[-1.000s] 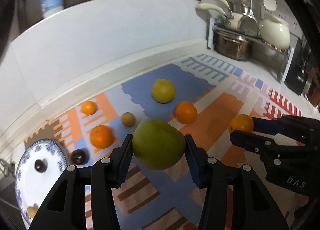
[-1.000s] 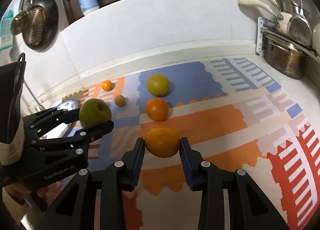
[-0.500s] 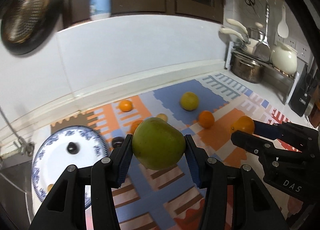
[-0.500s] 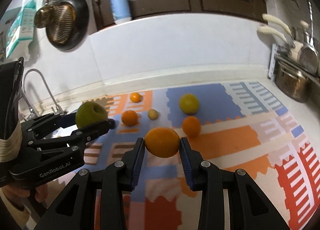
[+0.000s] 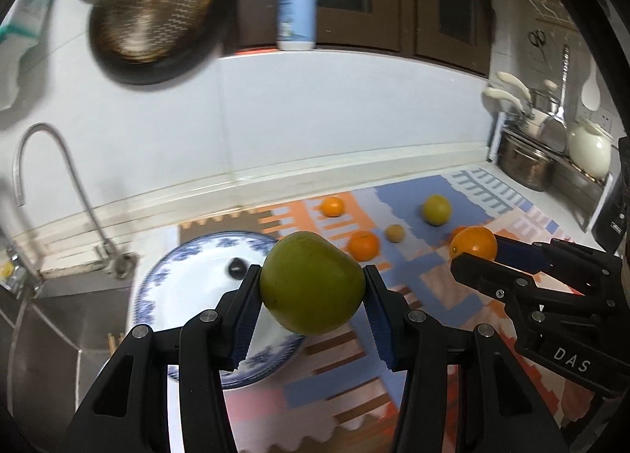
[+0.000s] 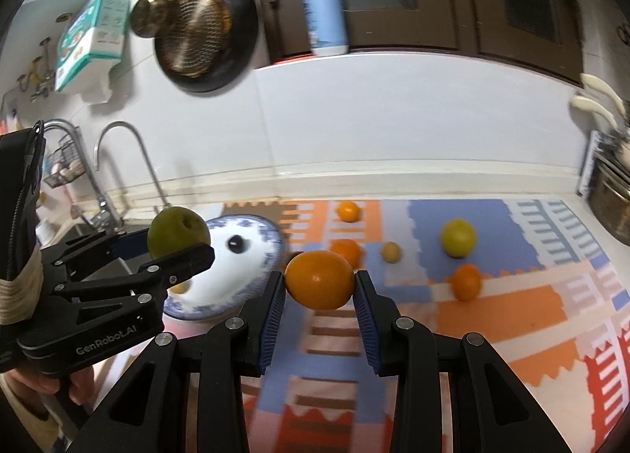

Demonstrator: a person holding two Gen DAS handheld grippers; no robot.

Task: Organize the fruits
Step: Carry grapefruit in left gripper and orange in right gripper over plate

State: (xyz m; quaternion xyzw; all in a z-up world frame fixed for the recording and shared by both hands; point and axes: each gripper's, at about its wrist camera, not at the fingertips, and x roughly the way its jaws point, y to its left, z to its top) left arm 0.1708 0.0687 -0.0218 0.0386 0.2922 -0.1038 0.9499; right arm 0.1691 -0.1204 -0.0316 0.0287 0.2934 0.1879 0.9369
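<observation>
- We see a large green fruit (image 5: 312, 283) clamped between the blue pads of the left gripper (image 5: 312, 291), lifted above the near edge of the blue-and-white plate (image 5: 165, 287).
- We see an orange (image 6: 319, 284) pinched in the jaws of the right gripper (image 6: 318, 297), held in the air over the patterned mat (image 6: 492, 319), just right of the plate.
- On the plate lies a small dark fruit (image 5: 236, 267); a little yellow fruit (image 6: 181, 287) shows at its near side, partly hidden by the left gripper.
- On the mat we find a yellow-green fruit (image 6: 458, 237), a small tan fruit (image 6: 390, 252), and three more oranges: one far back (image 6: 348, 211), one just beyond the held orange (image 6: 346, 250), one to the right (image 6: 466, 282).
- Left of the plate are the sink (image 5: 51, 319) and a curved faucet (image 5: 59, 181).
- A pump bottle (image 5: 297, 4) stands on the ledge above, and a dark pan (image 5: 157, 15) hangs on the wall.
</observation>
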